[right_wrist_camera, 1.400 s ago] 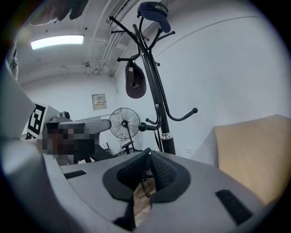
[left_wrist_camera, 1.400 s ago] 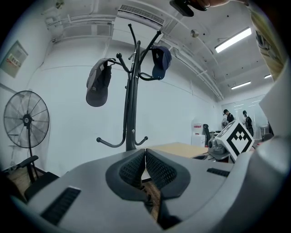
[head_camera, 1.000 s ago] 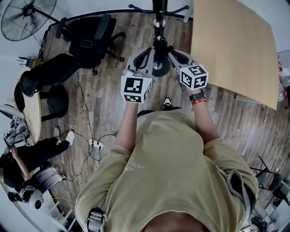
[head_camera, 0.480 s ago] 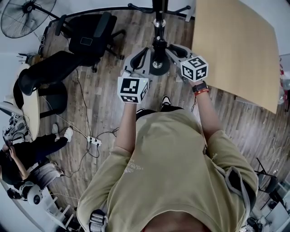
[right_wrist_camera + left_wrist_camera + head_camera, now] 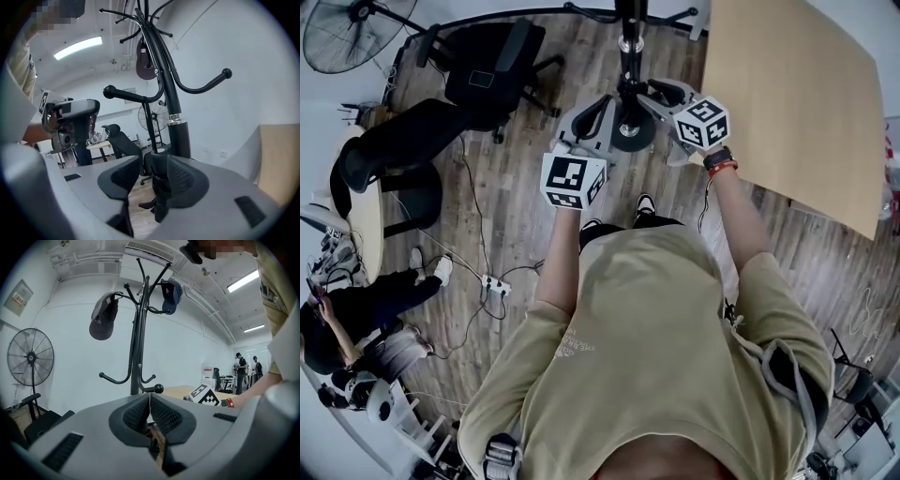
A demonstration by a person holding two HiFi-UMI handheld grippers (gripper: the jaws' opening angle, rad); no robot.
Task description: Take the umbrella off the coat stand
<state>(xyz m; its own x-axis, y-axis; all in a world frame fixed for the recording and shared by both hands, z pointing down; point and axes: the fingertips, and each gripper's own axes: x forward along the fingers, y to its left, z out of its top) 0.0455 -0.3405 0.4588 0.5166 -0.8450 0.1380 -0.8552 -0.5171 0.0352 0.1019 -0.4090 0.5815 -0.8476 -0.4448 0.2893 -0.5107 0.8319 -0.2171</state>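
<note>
The black coat stand rises right in front of me, and both grippers are at its pole. A black folded umbrella hangs upright beside the pole, between the two grippers. In the right gripper view the umbrella stands between the jaws of my right gripper. Those jaws are opening: the left pad is clear of it and the right pad is close beside it. My left gripper has its pads closed together, with a dark piece showing just under them. Whether anything is pinched there is hidden.
Two dark caps hang on the stand's upper hooks. A light wooden table is at the right, and office chairs and a floor fan at the left. A power strip with cables lies on the floor near a seated person.
My right gripper has moved up the picture, closer to the stand's pole. The left gripper has stayed about where it was.
</note>
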